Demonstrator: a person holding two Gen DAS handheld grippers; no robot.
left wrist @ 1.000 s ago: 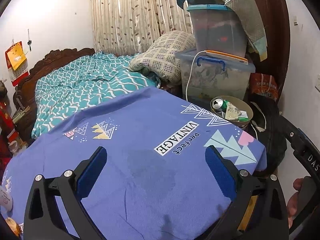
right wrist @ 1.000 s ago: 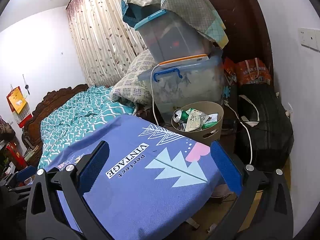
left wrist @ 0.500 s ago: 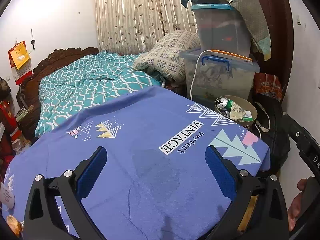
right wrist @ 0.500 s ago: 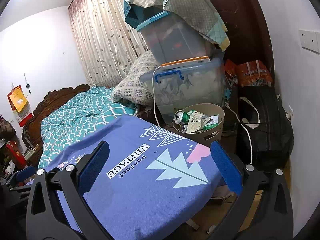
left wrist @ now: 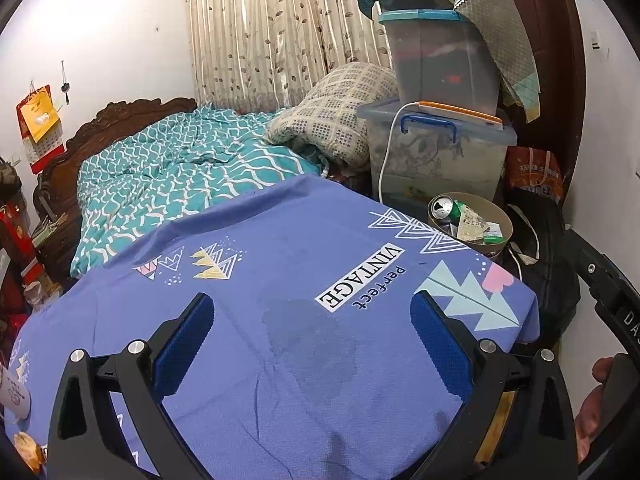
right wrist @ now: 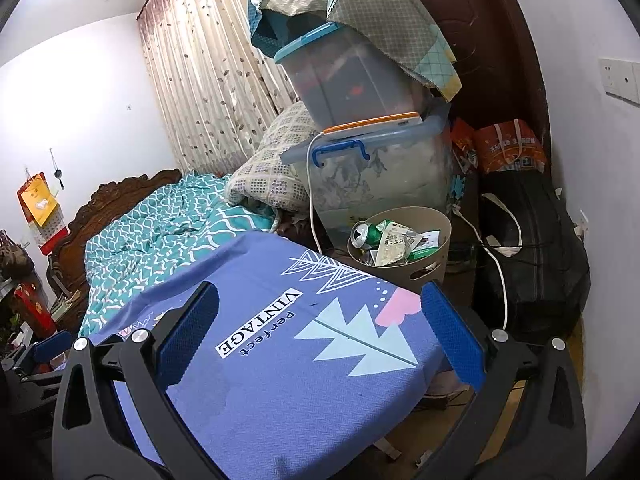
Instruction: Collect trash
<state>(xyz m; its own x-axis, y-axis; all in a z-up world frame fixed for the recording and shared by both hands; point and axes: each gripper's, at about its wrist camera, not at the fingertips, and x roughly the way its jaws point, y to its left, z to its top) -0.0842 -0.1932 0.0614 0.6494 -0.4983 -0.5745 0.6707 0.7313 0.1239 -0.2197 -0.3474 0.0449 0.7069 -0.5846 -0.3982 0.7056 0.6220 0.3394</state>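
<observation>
Change: since a second ago both of your cameras drew slightly back and up — the bin sat a little lower and farther off in each view; nothing on the cloth shifted.
Left gripper [left wrist: 310, 340]: you held it over the blue printed cloth [left wrist: 280, 280], jaws spread wide, nothing between the blue pads [left wrist: 186, 340].
Right gripper [right wrist: 318, 330]: likewise released, jaws wide apart and empty, aimed across the cloth's corner [right wrist: 360, 340] toward the bin.
Trash bin [right wrist: 442, 240]: the beige bin stood on the floor just past the cloth's far corner, in front of the stacked plastic storage boxes [right wrist: 380, 176]; in your left view its rim [left wrist: 506, 220] showed beside the cloth's edge.
Trash: a green drink can [right wrist: 366, 234] lay tilted at the bin's left rim, touching crumpled wrappers [right wrist: 394, 246] inside — the can [left wrist: 444, 208] was also visible from the left.
Surroundings: a teal patterned bedspread [left wrist: 172, 184] lay behind the cloth, and a black bag [right wrist: 532, 248] sat to the right of the bin.
Stain: a dark damp patch [left wrist: 310, 340] marked the cloth between your left gripper's fingers.
</observation>
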